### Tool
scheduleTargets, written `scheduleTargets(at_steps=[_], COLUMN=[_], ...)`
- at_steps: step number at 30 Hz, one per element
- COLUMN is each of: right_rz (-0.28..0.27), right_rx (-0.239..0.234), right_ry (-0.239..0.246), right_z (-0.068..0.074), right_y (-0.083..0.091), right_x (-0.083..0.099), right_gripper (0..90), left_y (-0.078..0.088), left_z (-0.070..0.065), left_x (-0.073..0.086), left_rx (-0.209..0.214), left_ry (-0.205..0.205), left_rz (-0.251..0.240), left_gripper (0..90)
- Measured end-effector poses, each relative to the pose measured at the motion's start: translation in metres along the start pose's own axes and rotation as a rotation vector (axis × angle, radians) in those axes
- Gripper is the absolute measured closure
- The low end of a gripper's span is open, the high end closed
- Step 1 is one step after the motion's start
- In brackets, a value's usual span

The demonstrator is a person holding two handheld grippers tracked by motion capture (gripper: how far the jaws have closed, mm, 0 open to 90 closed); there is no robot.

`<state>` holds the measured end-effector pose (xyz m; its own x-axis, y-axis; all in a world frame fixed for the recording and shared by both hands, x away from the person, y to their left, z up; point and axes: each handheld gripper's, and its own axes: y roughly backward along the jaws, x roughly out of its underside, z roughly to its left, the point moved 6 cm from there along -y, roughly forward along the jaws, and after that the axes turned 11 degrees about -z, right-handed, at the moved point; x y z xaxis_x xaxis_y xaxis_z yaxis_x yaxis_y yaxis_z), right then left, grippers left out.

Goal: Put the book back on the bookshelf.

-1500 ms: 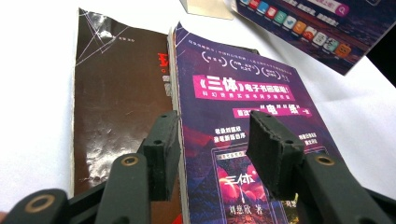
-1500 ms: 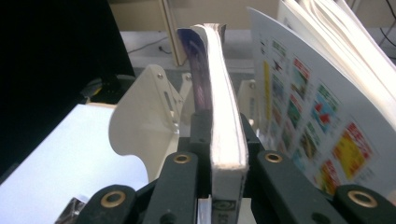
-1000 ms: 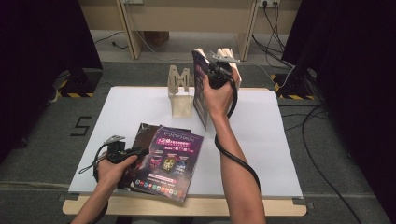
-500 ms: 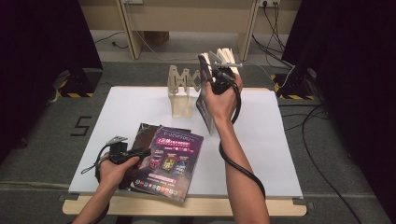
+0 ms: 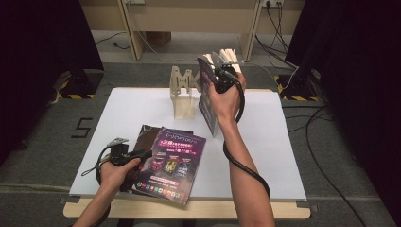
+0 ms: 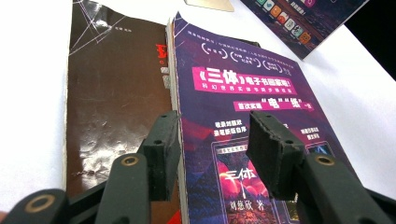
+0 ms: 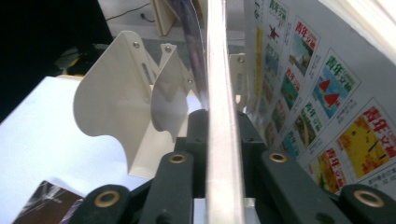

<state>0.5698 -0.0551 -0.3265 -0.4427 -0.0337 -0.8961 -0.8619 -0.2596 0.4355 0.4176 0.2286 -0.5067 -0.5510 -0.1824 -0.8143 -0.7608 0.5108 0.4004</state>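
right gripper (image 7: 219, 140) fingers clamped on edge of upright magazine (image 5: 207, 97), jaws just closing further on it, held above counter (image 5: 293, 156) just beside white divider rack (image 5: 182, 92), left gripper (image 6: 212, 149) fingers apart over purple book (image 5: 172, 163) lying on brown book (image 6: 112, 98) near counter's front edge

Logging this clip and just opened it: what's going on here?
A person is sorting books at a white table. The right claw is clamped on a thin upright book, held beside the cream slotted rack. The left claw hovers open over the purple book, which lies partly on a brown book.
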Motion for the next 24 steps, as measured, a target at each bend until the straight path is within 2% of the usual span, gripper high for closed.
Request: scheduleTargets(at_steps=[7, 14, 24], right_rz=[-0.035, -0.070, -0.119], right_rx=[-0.007, -0.036, -0.045], right_ry=[0.001, -0.032, -0.042], right_z=[0.002, 0.001, 0.004], right_y=[0.001, 0.002, -0.007], right_x=[0.001, 0.003, -0.008], right_gripper=[82.7, 82.9, 82.9], left_y=[0.001, 0.000, 0.002], left_z=[0.001, 0.001, 0.003], left_x=[0.000, 0.001, -0.002], left_rx=[0.000, -0.002, -0.002], left_ry=[0.002, 0.001, 0.004], left_rz=[-0.003, -0.003, -0.008], left_gripper=[52.5, 52.5, 53.2])
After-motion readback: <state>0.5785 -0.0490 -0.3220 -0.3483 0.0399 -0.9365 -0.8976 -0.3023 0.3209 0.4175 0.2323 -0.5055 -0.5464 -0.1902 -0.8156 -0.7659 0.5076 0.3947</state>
